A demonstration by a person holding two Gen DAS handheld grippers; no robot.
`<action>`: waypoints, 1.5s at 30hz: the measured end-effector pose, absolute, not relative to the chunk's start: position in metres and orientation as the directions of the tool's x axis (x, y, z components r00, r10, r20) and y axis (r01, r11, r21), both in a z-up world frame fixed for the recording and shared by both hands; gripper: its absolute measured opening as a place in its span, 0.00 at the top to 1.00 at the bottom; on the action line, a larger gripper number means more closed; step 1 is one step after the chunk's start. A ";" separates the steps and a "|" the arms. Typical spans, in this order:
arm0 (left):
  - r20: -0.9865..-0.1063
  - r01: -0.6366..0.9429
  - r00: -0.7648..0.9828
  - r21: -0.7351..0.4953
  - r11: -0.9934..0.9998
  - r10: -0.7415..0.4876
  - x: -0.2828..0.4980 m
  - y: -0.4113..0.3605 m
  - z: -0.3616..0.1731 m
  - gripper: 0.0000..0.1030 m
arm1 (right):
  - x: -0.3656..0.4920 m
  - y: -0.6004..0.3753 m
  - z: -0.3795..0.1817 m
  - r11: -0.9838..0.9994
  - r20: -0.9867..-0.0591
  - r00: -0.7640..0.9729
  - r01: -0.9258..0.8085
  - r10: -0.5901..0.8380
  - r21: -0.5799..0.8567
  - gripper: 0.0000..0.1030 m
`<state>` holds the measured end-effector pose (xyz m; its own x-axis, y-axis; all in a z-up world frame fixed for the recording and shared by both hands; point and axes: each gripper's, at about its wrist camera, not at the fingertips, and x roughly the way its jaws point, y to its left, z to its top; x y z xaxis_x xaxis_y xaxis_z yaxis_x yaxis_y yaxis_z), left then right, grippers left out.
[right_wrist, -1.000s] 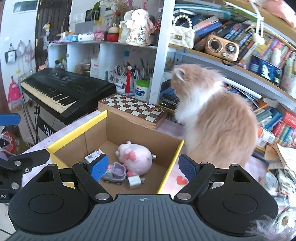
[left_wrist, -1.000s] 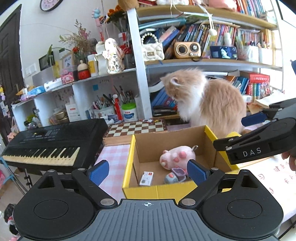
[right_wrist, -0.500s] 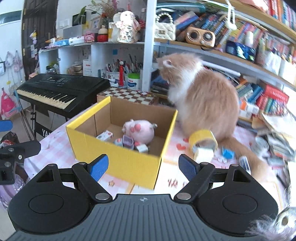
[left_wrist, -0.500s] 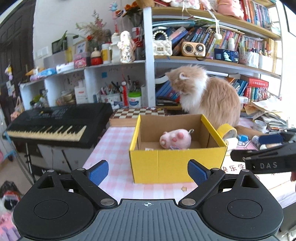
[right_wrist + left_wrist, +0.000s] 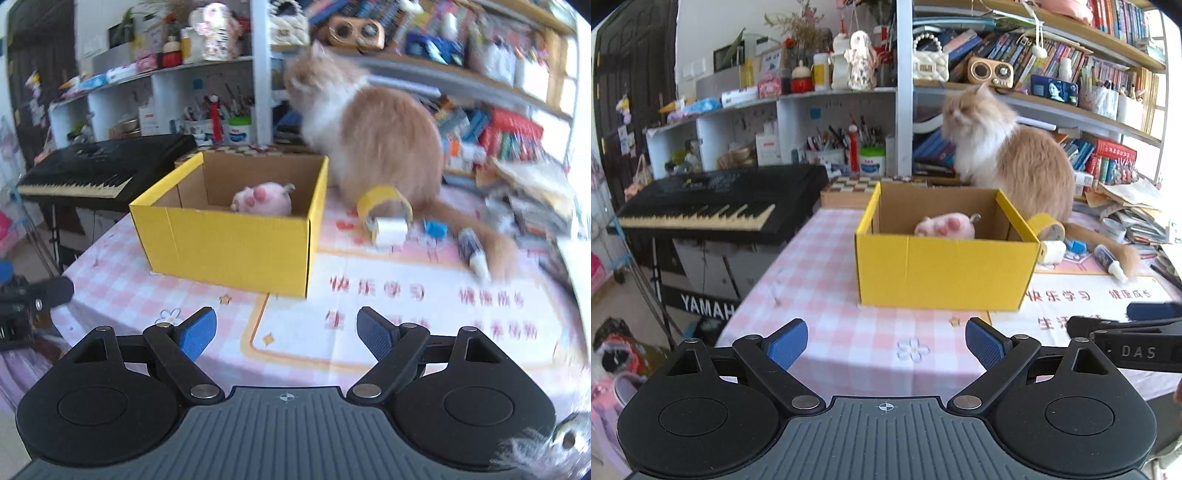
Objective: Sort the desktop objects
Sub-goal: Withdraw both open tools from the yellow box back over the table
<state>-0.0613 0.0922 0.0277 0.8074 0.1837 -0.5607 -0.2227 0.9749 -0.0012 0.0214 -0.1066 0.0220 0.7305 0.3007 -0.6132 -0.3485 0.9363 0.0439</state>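
Claws: my left claw point(image 5: 885, 346) and right claw point(image 5: 286, 333) both gape, holding nothing.
Risk: cat point(image 5: 373, 125) beyond my right claw may swat the tape roll point(image 5: 384, 206).

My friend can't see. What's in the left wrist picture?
A yellow box sits on a pink checked table with a pink plush toy inside. A fluffy orange cat sits behind it. The open left gripper is empty in front.

One box point(image 5: 945, 273), one pink plush point(image 5: 945, 226) inside. One cat point(image 5: 1008, 155), one tape roll point(image 5: 1047, 225), one keyboard point(image 5: 713, 206), one chessboard point(image 5: 849, 182). Two tools: left point(image 5: 884, 341), right point(image 5: 282, 330).
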 end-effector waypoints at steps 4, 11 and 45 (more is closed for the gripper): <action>-0.572 -0.217 0.802 -0.010 0.976 0.172 -0.068 0.089 0.022 0.08 | 0.011 -0.106 0.015 0.939 -0.636 0.712 -0.337 0.298 0.063 0.20; -0.596 -0.211 0.784 0.005 0.977 0.172 -0.073 0.084 0.014 0.08 | -0.002 -0.100 0.008 0.931 -0.658 0.697 -0.365 0.286 0.018 0.18; -0.693 -0.003 0.721 -0.006 1.000 -0.002 -0.048 0.032 -0.011 0.08 | -0.008 -0.147 -0.016 0.977 -0.750 0.649 -0.214 0.128 -0.018 0.16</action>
<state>-0.0479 0.0319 -0.0110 0.7213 -0.0017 -0.6926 -0.0031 1.0000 -0.0057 -0.0082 -0.1470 -0.0159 0.6491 0.1284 -0.7498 -0.2143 0.9766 -0.0183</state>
